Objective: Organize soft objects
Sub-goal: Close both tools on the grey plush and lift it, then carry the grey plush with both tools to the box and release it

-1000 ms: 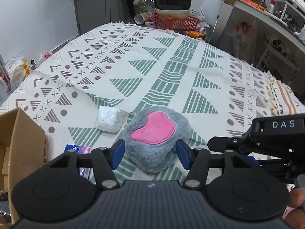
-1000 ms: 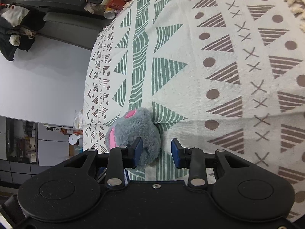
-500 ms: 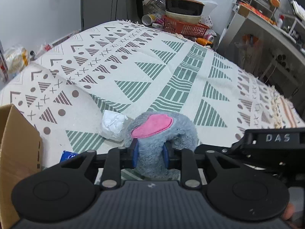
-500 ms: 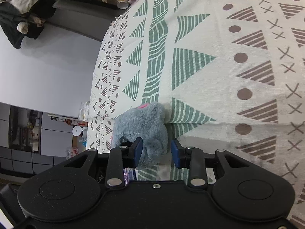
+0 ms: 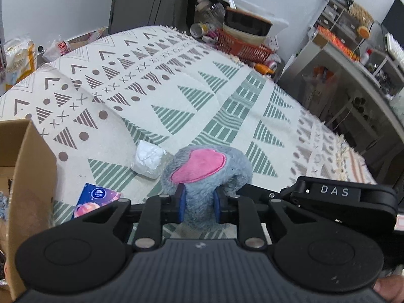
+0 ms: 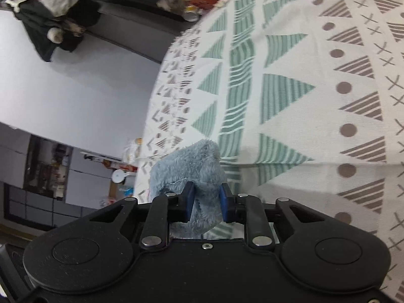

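Left wrist view: my left gripper [image 5: 198,206] pinches the grey plush toy [image 5: 209,166] over the patterned bed cover [image 5: 227,106], white wad [image 5: 149,160] just beside; right wrist view: my right gripper [image 6: 207,205], jaws closing, presses the same toy's fur [image 6: 192,166].

The plush toy [image 5: 209,174] is fuzzy grey pile with a pink felt patch, lying on matt woven cloth [image 5: 227,106] beside a raw cardboard box [image 5: 32,176].
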A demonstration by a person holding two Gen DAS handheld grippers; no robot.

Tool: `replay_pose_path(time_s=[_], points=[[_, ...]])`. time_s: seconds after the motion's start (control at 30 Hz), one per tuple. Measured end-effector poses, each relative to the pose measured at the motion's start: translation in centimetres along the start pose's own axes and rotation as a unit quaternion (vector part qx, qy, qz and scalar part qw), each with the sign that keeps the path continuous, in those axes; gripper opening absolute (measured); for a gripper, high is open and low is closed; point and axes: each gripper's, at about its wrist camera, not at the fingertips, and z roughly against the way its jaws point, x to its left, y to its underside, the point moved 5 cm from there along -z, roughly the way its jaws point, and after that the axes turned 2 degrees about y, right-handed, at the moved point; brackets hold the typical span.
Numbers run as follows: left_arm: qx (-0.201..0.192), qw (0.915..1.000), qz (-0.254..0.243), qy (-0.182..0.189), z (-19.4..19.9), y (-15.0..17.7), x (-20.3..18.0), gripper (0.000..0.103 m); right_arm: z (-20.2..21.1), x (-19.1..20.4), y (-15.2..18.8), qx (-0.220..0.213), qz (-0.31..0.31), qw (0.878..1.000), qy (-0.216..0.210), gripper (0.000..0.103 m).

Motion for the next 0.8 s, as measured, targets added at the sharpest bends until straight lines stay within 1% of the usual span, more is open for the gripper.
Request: replay_pose_path(time_s=[0.03,0.13,0.2,0.27,0.4,0.57,0.8], points=[[-0.004,1.0,0.0,0.001,0.4,-0.1,0.0,0.02,0.1,0.3,0.1,0.001,0.004,1.0,-0.005,0.02],[-0.016,0.9999,0.006,0.0,1.8,-0.5,0.4,0.02,0.7,1.3,0.8,-0.002,0.024,1.0,-0.013,0.011],[-0.02,0.9997,0.015,0.003,2.6,-0.7,0.9,0.02,1.0,1.9,1.2,-0.006,0.038,0.999,-0.016,0.007],[-0.025,0.9995,0.019,0.001,3.4,-0.8,1.2,0.02,1.4,2.6,1.4,-0.008,0.054,0.998,-0.015,0.002],[-0.033,0.9993,0.018,-0.001,4.7,-1.0,1.4,0.02,2.4,3.7,1.8,-0.013,0.067,0.998,-0.017,0.001],[-0.044,0.9989,0.017,0.006,6.4,-1.1,1.5,0.02,3.2,5.5,2.5,-0.022,0.084,0.996,-0.016,0.001],[-0.059,0.9978,0.026,0.012,9.0,-1.6,2.4,0.02,3.4,8.6,3.5,-0.03,0.115,0.993,-0.011,0.001]])
